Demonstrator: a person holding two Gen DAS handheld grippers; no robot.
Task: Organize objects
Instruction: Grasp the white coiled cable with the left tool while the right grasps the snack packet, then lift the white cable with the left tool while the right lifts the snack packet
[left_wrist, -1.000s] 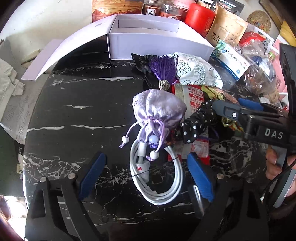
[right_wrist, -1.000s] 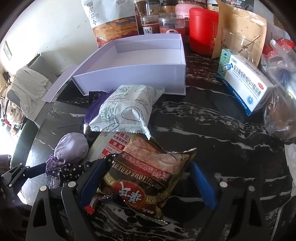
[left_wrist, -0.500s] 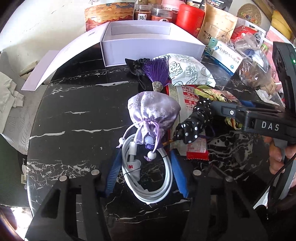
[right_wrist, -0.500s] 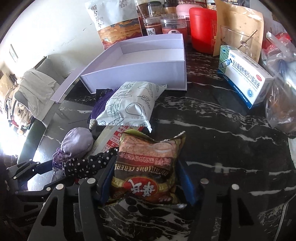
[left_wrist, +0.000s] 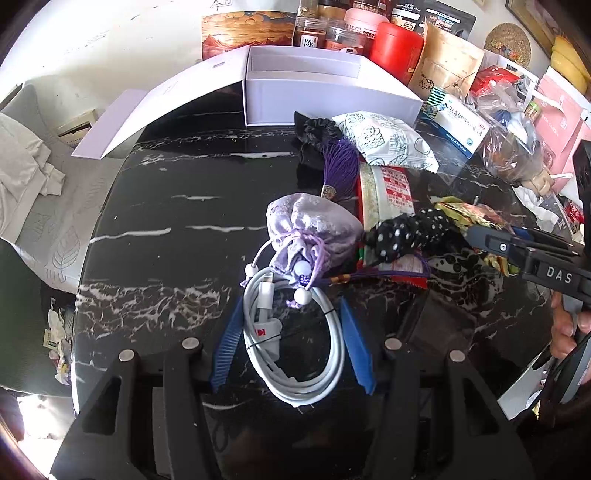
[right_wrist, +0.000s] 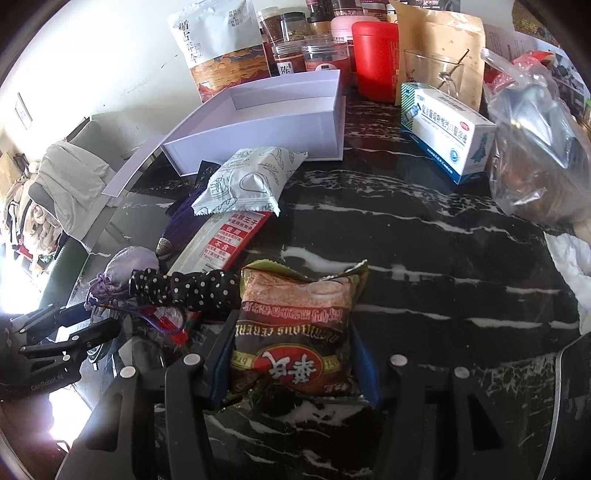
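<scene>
My left gripper is shut on a coiled white cable lying on the black marble table; both blue pads press its sides. A lavender drawstring pouch rests on the coil's far end. My right gripper grips a brown cereal packet, its jaws still closing and squeezing the bag. A polka-dot scrunchie lies just left of the packet. An open white box stands at the back. Each gripper shows in the other's view, the right gripper and the left gripper.
A white snack packet, a red-and-white packet, a purple tassel and a black scrunchie lie before the box. A medicine box, red canister, jars and a plastic bag crowd the back and right.
Both grippers went from wide open to closed on their things: the left around the cable coil, the right around the cereal packet, which is now squeezed narrower.
</scene>
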